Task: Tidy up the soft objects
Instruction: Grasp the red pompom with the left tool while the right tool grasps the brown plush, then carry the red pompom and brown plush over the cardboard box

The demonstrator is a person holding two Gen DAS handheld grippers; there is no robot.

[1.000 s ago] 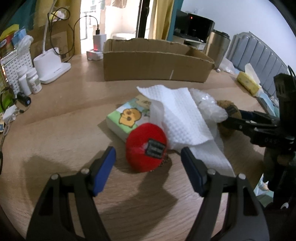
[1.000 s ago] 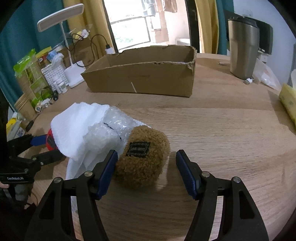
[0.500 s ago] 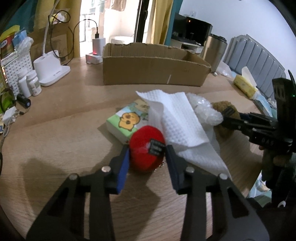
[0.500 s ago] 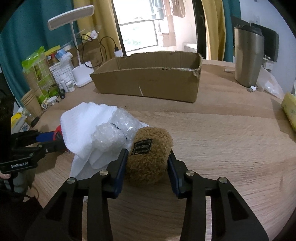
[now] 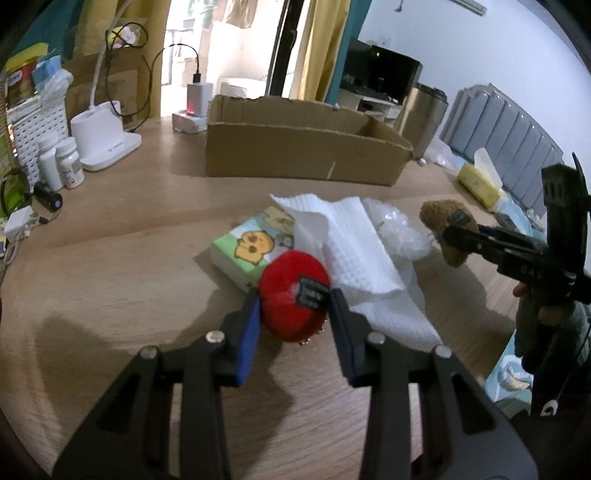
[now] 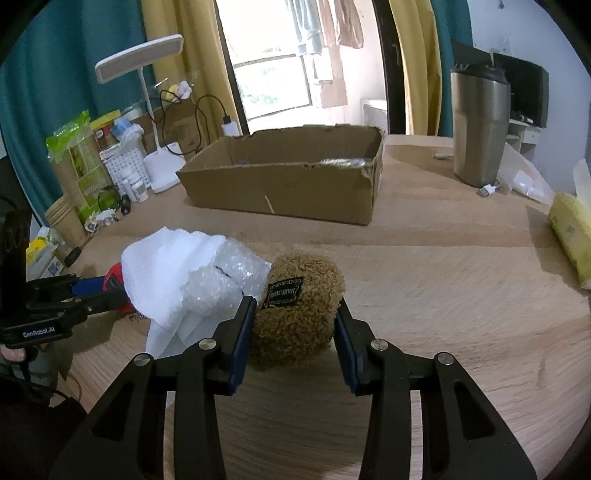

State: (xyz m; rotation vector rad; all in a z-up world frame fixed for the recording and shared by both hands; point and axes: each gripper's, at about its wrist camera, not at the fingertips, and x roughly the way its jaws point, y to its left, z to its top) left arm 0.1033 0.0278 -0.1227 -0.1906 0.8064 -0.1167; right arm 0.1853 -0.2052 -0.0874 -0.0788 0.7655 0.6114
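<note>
here the left gripper (image 5: 294,314) pinches the red plush ball (image 5: 293,295) near the middle of the bench (image 5: 110,280); the right gripper (image 6: 295,325) pinches the brown plush ball (image 6: 299,314); white paper towel (image 5: 343,243) and bubble wrap (image 6: 221,284) lie between them; the cardboard box (image 6: 288,184) stands toward the far edge.

A lived-in room at home, seen across a cluttered wooden counter (image 6: 443,258).

Ahead of the jaws, yellow curtains (image 6: 413,55) frame a doorway with laundry (image 6: 325,22) hanging beyond; left of the jaws stand a desk lamp (image 6: 147,66), pill bottles (image 5: 66,166) and a charger (image 5: 197,99); to the right, a padded headboard (image 5: 509,147) and a tissue pack (image 5: 478,181).
</note>
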